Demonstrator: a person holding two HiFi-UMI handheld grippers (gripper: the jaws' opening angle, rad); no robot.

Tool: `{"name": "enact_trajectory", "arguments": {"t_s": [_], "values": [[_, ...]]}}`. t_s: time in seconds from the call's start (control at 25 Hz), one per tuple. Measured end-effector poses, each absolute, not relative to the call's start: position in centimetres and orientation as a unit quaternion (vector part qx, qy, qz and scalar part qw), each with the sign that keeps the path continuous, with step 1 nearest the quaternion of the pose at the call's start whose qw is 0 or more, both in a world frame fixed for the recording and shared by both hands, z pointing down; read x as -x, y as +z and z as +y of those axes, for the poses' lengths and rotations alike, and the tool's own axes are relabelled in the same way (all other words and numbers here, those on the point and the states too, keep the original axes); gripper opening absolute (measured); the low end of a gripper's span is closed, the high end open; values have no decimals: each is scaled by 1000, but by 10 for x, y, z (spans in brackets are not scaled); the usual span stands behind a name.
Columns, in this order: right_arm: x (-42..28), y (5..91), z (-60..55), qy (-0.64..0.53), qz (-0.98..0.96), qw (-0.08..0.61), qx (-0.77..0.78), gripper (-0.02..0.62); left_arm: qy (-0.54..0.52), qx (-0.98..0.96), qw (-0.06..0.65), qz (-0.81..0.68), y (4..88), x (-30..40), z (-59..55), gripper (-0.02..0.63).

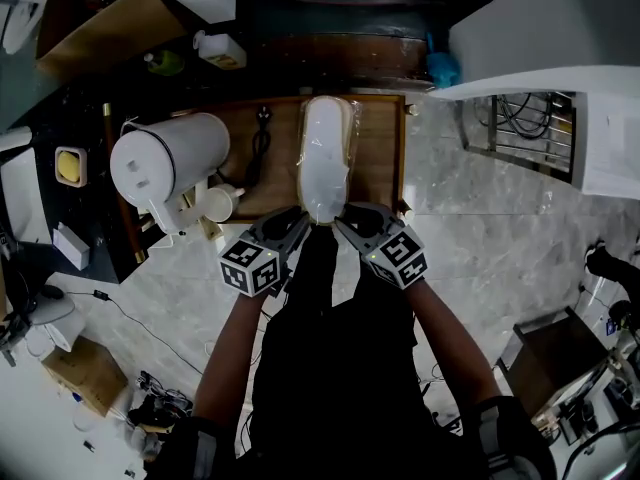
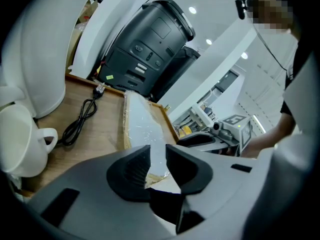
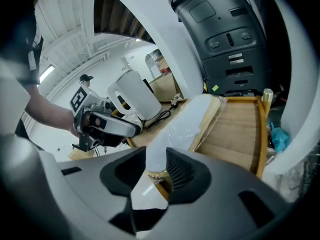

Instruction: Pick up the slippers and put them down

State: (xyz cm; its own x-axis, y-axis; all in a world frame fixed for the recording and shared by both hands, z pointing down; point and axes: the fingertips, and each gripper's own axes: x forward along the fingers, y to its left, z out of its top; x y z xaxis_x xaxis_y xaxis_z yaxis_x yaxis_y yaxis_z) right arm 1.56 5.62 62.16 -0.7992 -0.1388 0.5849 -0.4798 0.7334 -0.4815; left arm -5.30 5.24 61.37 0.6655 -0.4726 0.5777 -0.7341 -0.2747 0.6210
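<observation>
A pair of white slippers in a clear plastic wrap (image 1: 325, 158) lies lengthwise on the wooden table (image 1: 382, 158). Both grippers meet at its near end. My left gripper (image 1: 298, 222) stands open, with the wrap's near left corner (image 2: 150, 171) in the gap between its jaws. My right gripper (image 1: 349, 220) is also open, and the near right corner of the pack (image 3: 156, 176) sits between its jaws without being pinched. In the left gripper view the pack (image 2: 142, 126) runs away across the wood. In the right gripper view the slippers (image 3: 190, 124) rest flat on the table.
A large white jug (image 1: 165, 158) and a white mug (image 1: 218, 204) stand left of the slippers, with a black cable (image 1: 260, 143) between them and the pack. A black appliance (image 2: 150, 49) rises behind the table. The table has a raised wooden rim (image 3: 264, 129) at right.
</observation>
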Motion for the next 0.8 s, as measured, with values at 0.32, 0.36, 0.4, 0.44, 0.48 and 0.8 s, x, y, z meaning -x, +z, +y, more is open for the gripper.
{"name": "enact_trajectory", "arguments": {"t_s": [0.32, 0.36, 0.4, 0.44, 0.48, 0.8], "values": [[-19, 631, 45, 329, -890, 254, -188, 240, 152, -772, 467, -403, 632, 66, 43, 177], [-19, 632, 44, 331, -889, 253, -189, 254, 154, -770, 468, -405, 635, 66, 42, 197], [-19, 634, 44, 332, -889, 252, -190, 265, 156, -769, 469, -406, 638, 67, 41, 217], [-19, 636, 44, 334, -888, 251, -191, 269, 160, -767, 470, -406, 641, 68, 41, 227], [-19, 638, 44, 336, -887, 252, -191, 283, 163, -767, 471, -405, 644, 68, 41, 238], [-18, 652, 39, 360, -876, 250, -202, 316, 169, -762, 494, -384, 659, 63, 41, 265]]}}
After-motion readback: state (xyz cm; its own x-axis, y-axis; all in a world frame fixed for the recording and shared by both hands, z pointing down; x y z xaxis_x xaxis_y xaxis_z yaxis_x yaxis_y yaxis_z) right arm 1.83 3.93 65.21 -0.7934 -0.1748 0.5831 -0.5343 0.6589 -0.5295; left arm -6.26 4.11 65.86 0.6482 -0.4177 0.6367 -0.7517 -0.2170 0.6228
